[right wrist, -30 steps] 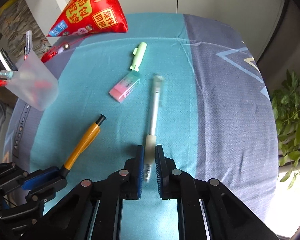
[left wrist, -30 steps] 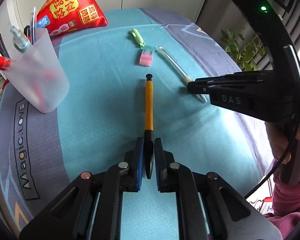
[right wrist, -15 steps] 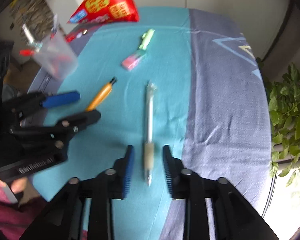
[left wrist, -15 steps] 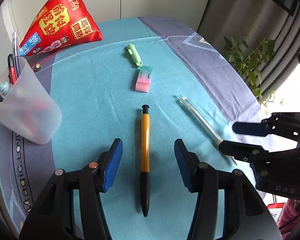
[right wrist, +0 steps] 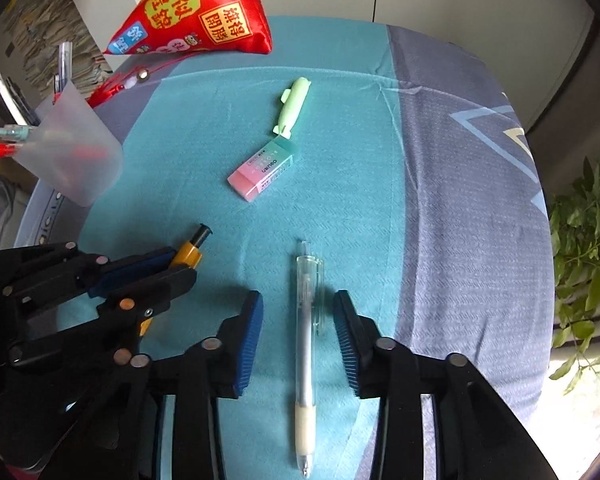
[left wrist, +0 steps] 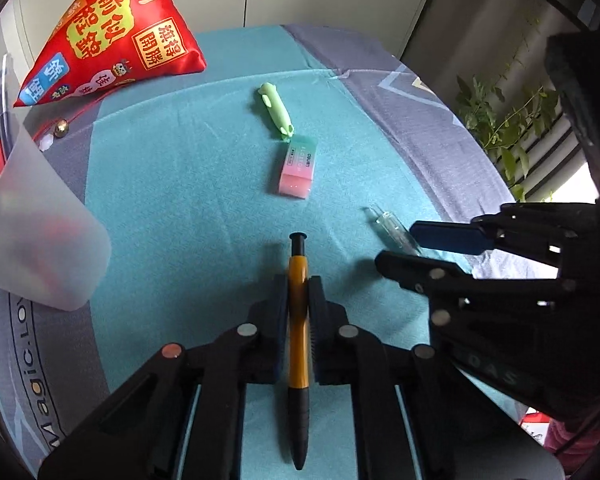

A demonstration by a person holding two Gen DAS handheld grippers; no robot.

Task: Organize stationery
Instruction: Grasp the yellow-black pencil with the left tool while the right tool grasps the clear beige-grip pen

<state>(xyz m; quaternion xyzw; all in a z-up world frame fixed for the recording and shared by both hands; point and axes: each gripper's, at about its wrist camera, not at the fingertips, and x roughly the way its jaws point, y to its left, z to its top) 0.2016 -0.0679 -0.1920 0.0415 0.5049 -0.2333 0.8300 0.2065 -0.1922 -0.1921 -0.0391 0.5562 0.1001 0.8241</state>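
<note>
The left gripper [left wrist: 298, 280] is clenching the orange pen [left wrist: 298, 320]; the right gripper [right wrist: 298, 312] is closing around the clear pen [right wrist: 306, 340], untouched; "deli" eraser [right wrist: 265, 169] at twelve o'clock.

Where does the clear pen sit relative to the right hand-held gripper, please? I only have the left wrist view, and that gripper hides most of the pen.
Observer: In the right wrist view the clear pen lies flat on the teal cloth, between the closing jaws of the right hand-held gripper. Neither pad touches it.
Operator: Which end points toward that camera?
Observer: Its white rubber grip and tip. The clip end points away, toward the eraser.
Operator: What is in the cup? It is cut off for me.
Observer: The frosted cup holds several pens. A red one and a teal-capped one stick out on its left.
</note>
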